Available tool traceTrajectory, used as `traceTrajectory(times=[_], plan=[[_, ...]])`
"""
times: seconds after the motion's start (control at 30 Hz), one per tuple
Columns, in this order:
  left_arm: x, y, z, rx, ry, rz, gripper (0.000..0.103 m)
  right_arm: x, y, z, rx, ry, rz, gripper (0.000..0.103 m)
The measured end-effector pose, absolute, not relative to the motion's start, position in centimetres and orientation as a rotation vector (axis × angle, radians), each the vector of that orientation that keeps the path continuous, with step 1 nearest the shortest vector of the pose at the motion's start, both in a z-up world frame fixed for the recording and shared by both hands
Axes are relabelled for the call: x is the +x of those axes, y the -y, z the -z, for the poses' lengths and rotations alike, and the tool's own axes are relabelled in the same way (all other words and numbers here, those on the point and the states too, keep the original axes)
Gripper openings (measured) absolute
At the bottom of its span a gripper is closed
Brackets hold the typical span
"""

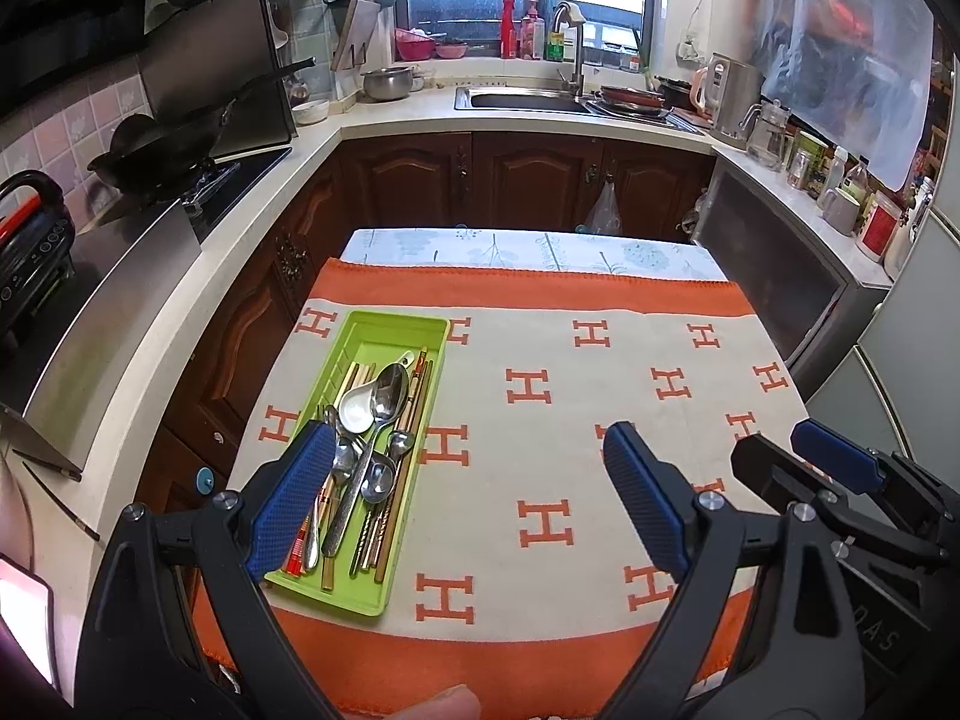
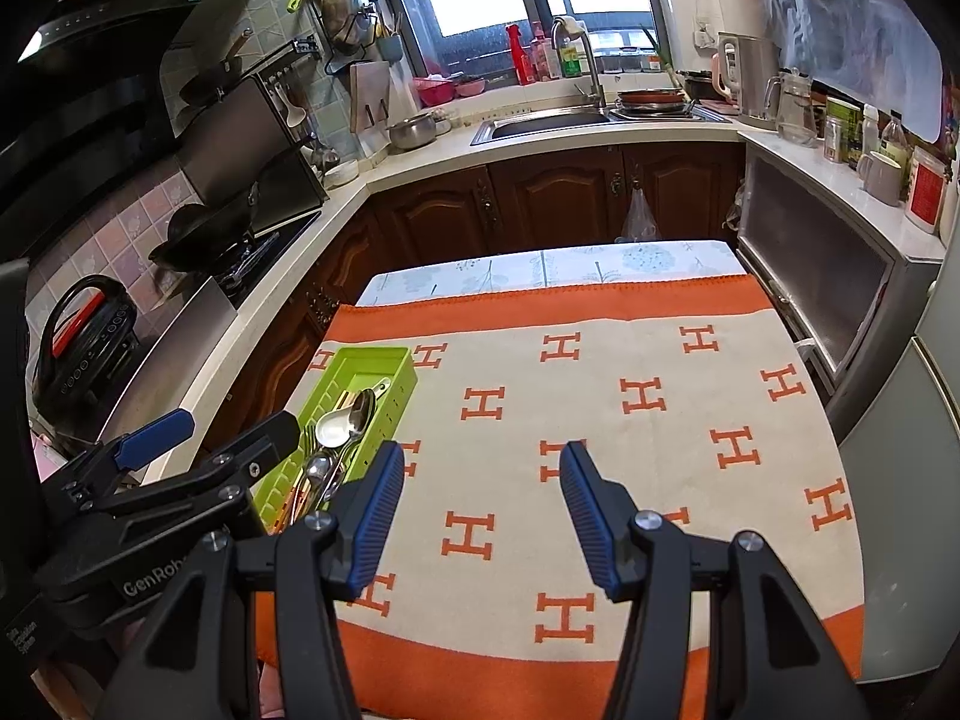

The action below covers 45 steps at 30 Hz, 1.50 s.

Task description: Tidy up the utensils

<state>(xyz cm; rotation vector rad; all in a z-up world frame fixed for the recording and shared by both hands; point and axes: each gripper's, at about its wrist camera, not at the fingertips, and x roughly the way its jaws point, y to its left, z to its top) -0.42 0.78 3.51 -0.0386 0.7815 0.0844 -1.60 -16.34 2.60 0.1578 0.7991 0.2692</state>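
Note:
A green tray lies on the left part of the cloth-covered table. In it are mixed utensils: a large metal spoon, a white ceramic spoon, smaller metal spoons, a fork and several chopsticks. My left gripper is open and empty above the cloth, its left finger over the tray's near half. My right gripper is open and empty over the bare cloth, right of the tray. Each gripper shows in the other's view: the right gripper, the left gripper.
An orange and cream cloth with H marks covers the table. A counter with a stove and wok runs along the left; a sink is at the back. A steel cabinet and a fridge flank the right. A thumb shows at the bottom.

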Motion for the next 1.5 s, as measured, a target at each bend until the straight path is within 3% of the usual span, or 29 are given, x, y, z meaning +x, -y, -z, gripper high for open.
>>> traceTrajectory(times=[1.5], plan=[[-0.7, -0.2, -2.1, -0.004, -0.812, -0.08, 0.09, -2.1, 16.2, -1.3, 0.184, -0.819, -0.259, 0.054]])
